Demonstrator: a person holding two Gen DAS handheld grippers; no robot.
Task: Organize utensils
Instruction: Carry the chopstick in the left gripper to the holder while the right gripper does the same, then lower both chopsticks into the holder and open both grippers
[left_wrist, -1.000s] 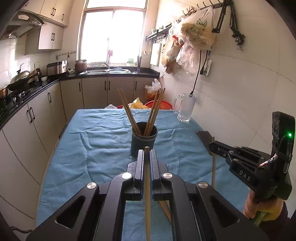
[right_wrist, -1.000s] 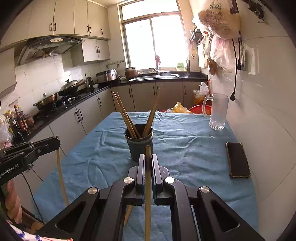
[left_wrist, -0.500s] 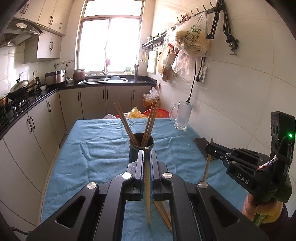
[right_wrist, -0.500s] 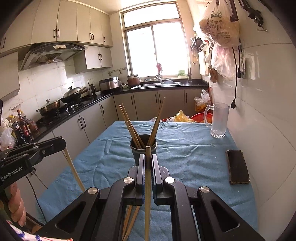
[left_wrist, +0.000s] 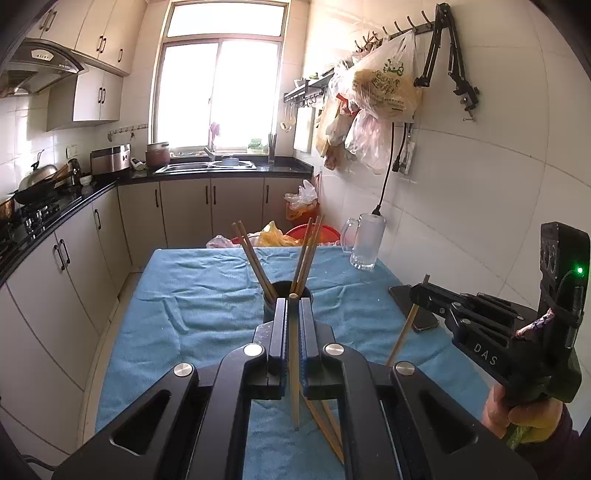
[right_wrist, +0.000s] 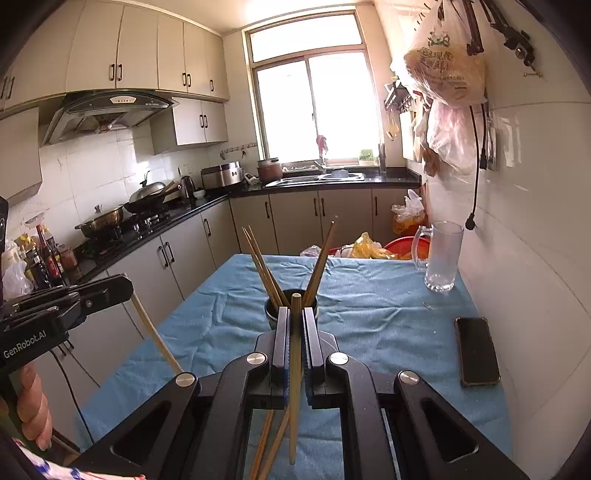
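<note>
Four chopsticks (right_wrist: 266, 266) in cup (right_wrist: 273, 314); two held.

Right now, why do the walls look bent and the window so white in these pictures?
Left wrist view: the fisheye lens bows the tiled wall, and daylight blows the window out to white. Right wrist view: the same curving on the cabinets and the same overexposed window, with dark corners; the blue tablecloth stays sharp.

A cup (right_wrist: 291, 306) of chopsticks (right_wrist: 264, 266) stands mid-tabletop (right_wrist: 369, 306), loose chopsticks (right_wrist: 264, 443) lying nearer the camera. A phone (right_wrist: 476, 350) lies at the wall-side edge, a glass mug (right_wrist: 441, 256) behind it; kitchen counters (right_wrist: 147, 229) run left and behind.
</note>
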